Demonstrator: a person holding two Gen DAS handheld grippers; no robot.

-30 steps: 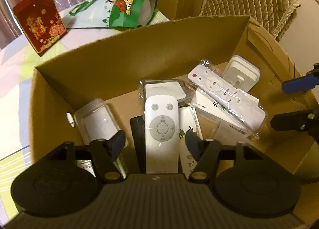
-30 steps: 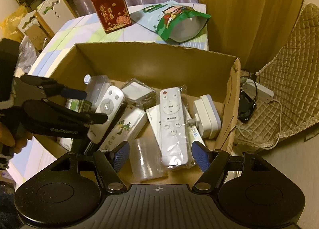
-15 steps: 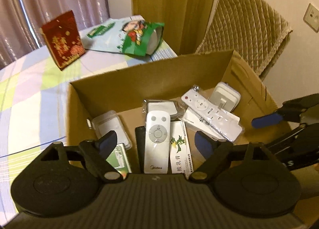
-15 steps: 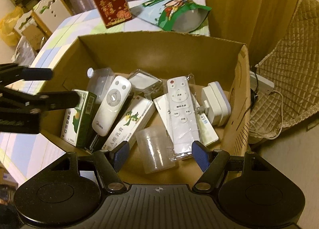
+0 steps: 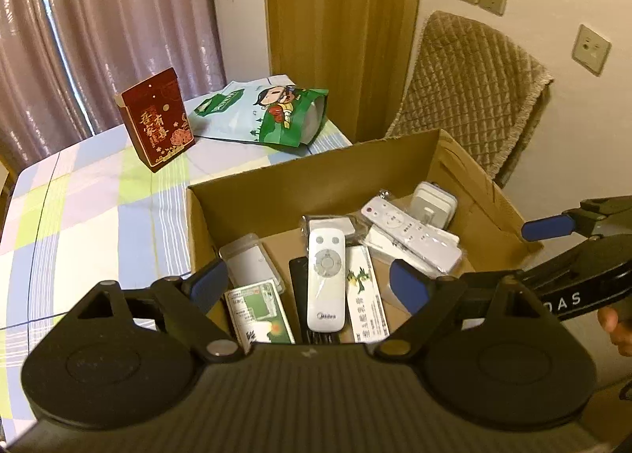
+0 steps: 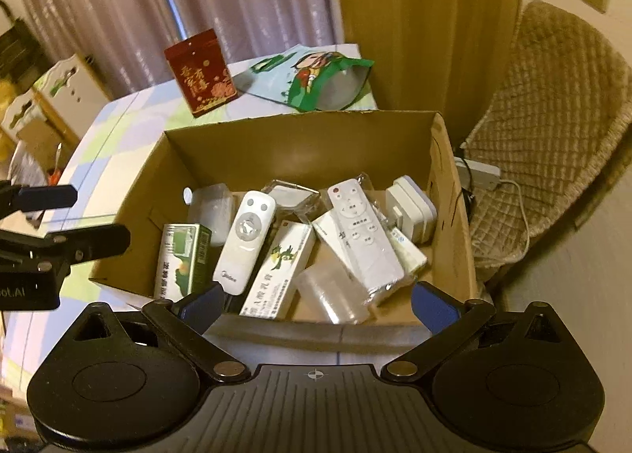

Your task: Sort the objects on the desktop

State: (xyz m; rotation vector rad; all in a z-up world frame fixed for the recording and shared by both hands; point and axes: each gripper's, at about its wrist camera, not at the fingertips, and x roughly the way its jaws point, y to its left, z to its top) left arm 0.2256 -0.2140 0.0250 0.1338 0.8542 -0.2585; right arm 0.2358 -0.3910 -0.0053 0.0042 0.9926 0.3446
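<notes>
Cardboard box (image 6: 252, 145) holds remotes; both hand-held grippers (image 5: 308, 287) (image 6: 316, 301) released (clear cup (image 6: 331, 295) only in right view).

Both tools (image 5: 308, 287) (image 6: 316, 301) higher above box (image 6: 300, 137)

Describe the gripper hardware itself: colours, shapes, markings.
Both alike. The left gripper and right gripper have black ribbed bodies with two round discs, black linkage arms on brass-coloured pivots, and blue pads. White lettering on each side; no cables or sleeves visible.
</notes>
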